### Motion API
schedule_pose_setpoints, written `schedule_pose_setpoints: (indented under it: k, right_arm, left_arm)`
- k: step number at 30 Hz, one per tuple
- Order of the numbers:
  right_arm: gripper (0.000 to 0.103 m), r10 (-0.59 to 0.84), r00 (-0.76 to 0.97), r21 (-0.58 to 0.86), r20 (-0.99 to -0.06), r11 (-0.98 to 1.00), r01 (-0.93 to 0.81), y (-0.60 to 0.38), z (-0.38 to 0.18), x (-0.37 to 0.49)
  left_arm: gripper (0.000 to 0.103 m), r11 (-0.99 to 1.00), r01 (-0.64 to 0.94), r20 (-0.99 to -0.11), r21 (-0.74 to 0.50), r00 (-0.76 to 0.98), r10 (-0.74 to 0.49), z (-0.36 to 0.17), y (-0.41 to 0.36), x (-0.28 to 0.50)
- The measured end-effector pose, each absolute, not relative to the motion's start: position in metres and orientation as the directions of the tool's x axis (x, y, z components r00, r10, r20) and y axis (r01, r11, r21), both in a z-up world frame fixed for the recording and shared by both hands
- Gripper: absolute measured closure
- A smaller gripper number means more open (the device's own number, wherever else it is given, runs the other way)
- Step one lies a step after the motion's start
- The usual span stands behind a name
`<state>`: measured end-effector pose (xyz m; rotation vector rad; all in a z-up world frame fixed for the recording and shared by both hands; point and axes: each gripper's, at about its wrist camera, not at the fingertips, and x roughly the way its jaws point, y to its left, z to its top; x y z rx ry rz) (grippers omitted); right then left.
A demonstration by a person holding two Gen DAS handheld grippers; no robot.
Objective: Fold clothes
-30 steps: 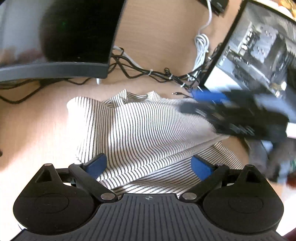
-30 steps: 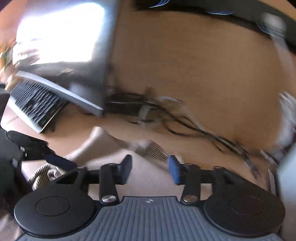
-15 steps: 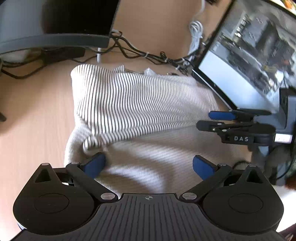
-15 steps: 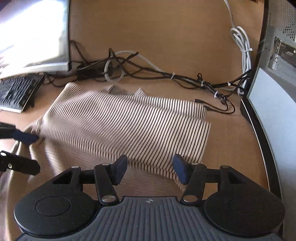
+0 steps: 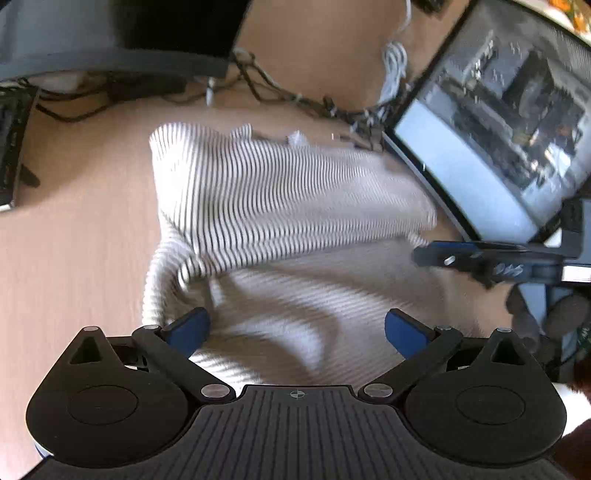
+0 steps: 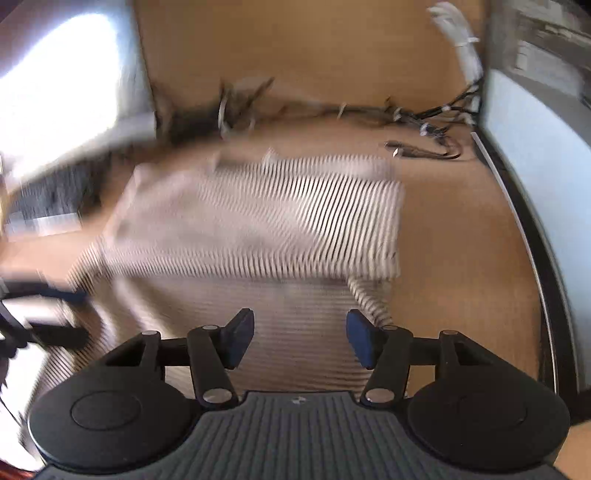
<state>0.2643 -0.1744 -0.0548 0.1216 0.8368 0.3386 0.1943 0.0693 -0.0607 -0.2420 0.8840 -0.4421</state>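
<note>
A white garment with thin black stripes (image 5: 280, 206) lies folded on the wooden desk, its upper layer laid over the lower part; it also shows in the right wrist view (image 6: 288, 218). My left gripper (image 5: 297, 328) is open and empty over the garment's near left part. My right gripper (image 6: 300, 336) is open and empty over the garment's near right edge. The right gripper's fingers (image 5: 480, 258) show in the left wrist view at the garment's right side. The left gripper shows blurred at the left in the right wrist view (image 6: 44, 314).
A monitor (image 5: 110, 33) stands at the back left with a keyboard (image 5: 11, 147) beside it. A tangle of cables (image 5: 314, 103) runs along the back of the desk. A computer case with a glass panel (image 5: 498, 122) stands on the right. Bare desk (image 5: 74, 240) lies left of the garment.
Both grippers have pulled back toward the near side of the garment. The folded upper layer lies where it was dropped. Both views are blurred by motion.
</note>
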Motion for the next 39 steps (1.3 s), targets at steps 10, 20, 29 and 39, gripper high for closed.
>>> schedule_pose_setpoints:
  k: [10, 20, 29, 39]
  right_arm:
    - [0.053, 0.329, 0.649, 0.393, -0.686, 0.918, -0.05, -0.207, -0.052, 0.321]
    - [0.099, 0.352, 0.779, 0.147, -0.519, 0.935, -0.324, -0.167, 0.025, 0.338]
    - [0.092, 0.203, 0.663, 0.084, -0.72, 0.975, -0.207, -0.191, -0.074, 0.338]
    - [0.079, 0.297, 0.716, 0.122, -0.632, 0.95, -0.286, -0.172, -0.038, 0.325]
  left_arm:
    - [0.0, 0.908, 0.272, -0.619, -0.32, 0.665, -0.417, -0.027, 0.064, 0.211]
    - [0.0, 0.909, 0.279, -0.608, -0.308, 0.678, -0.414, -0.025, 0.051, 0.245]
    - [0.0, 0.947, 0.205, -0.713, -0.248, 0.624, -0.321, -0.059, 0.059, 0.275]
    - [0.009, 0.939, 0.116, -0.739, -0.324, 0.589, -0.328, -0.052, 0.083, 0.282]
